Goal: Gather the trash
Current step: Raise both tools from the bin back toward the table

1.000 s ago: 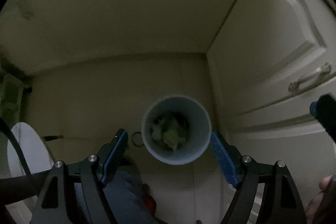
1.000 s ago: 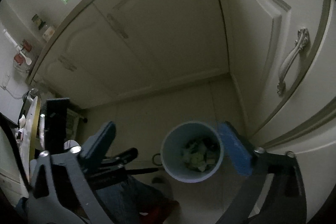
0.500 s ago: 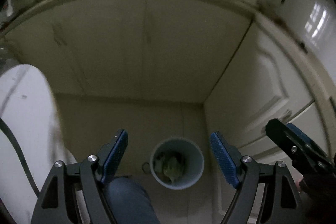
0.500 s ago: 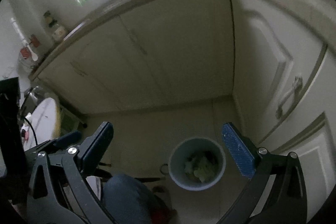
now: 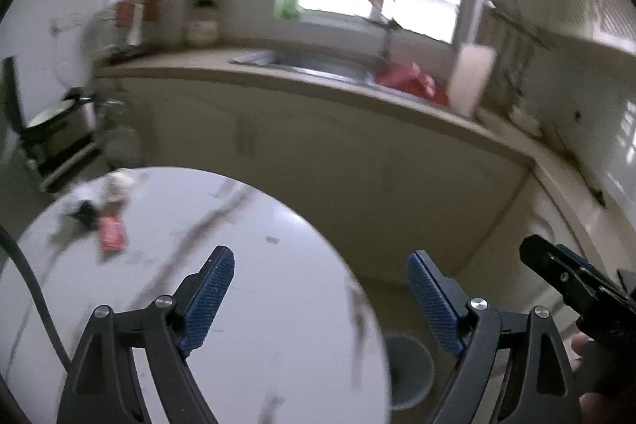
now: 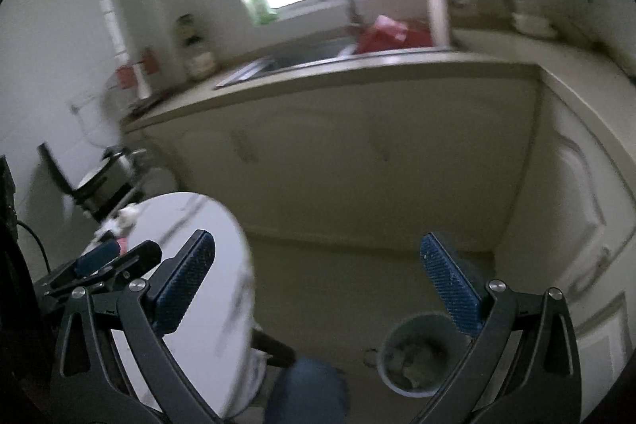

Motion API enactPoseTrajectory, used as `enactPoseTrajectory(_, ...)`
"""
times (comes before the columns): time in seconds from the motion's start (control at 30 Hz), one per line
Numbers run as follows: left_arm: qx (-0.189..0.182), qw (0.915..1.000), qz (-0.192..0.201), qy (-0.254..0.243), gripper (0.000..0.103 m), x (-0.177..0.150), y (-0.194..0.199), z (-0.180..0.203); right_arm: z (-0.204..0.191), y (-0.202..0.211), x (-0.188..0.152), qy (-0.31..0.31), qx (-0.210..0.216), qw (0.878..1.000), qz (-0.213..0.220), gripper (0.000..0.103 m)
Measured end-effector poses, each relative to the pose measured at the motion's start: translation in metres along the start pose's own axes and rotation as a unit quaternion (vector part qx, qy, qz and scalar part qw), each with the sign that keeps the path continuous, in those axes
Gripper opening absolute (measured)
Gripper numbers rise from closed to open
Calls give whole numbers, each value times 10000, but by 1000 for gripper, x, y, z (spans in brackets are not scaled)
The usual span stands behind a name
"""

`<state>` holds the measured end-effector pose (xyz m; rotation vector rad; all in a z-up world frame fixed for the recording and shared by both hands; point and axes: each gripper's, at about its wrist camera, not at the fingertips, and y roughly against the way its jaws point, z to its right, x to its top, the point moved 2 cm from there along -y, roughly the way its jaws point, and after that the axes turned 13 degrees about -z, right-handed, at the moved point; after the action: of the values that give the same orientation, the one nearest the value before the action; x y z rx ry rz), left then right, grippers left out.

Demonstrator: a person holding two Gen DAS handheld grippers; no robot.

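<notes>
- Left gripper (image 5: 320, 299): jaws are opening, already wide, with nothing between them; a round white table (image 5: 278, 304) lies under and ahead of them.
- Beyond its left jaw, at the table's far edge, lie a small red packet (image 5: 111, 233) and blurred scraps (image 5: 115, 183).
- Right gripper (image 6: 318, 283): jaws stand wide and empty.
- The grey trash bin (image 6: 417, 356), holding crumpled waste, sits on the floor just below the right jaw.
</notes>
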<state>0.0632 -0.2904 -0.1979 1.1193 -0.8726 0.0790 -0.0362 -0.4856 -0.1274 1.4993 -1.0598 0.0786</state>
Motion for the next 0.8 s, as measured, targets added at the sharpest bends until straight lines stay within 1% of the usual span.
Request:
enactPoseTrajectory(0.17, 292, 9978, 347, 490, 89, -25, 46, -56, -73, 1, 8, 522, 350, 9980, 72, 103)
enactPoseTrajectory(0.3, 646, 9924, 561, 889, 90, -52, 93, -112, -126, -3, 11, 938, 613, 9937, 82, 103)
enactPoseTrajectory(0.4, 873, 9871, 582, 1208, 90, -71, 117, -145, -169, -11, 9, 1300, 815, 9882, 34, 103)
enactPoseTrajectory(0.5, 1117, 9802, 569, 1535, 90, -85, 128, -172, -207, -27, 7, 1628, 947, 9821, -65, 103)
enactPoseTrajectory(0.67, 1378, 9719, 458, 1853, 90, -91, 130, -199, -247, -66, 6, 1921, 1027, 9752, -402, 103)
enactPoseTrajectory(0.73, 1417, 9709, 382, 1895, 90, -91, 131, -213, -260, -84, 5, 2030, 1046, 9720, -555, 103)
enactPoseTrajectory(0.77, 1532, 9680, 405, 1947, 90, -84, 126, -215, -270, -98, 5, 2121, 1013, 9697, -672, 103)
enactPoseTrajectory(0.8, 1581, 9672, 338, 1958, 90, -80, 120, -217, -277, -110, 4, 2189, 978, 9678, -771, 103)
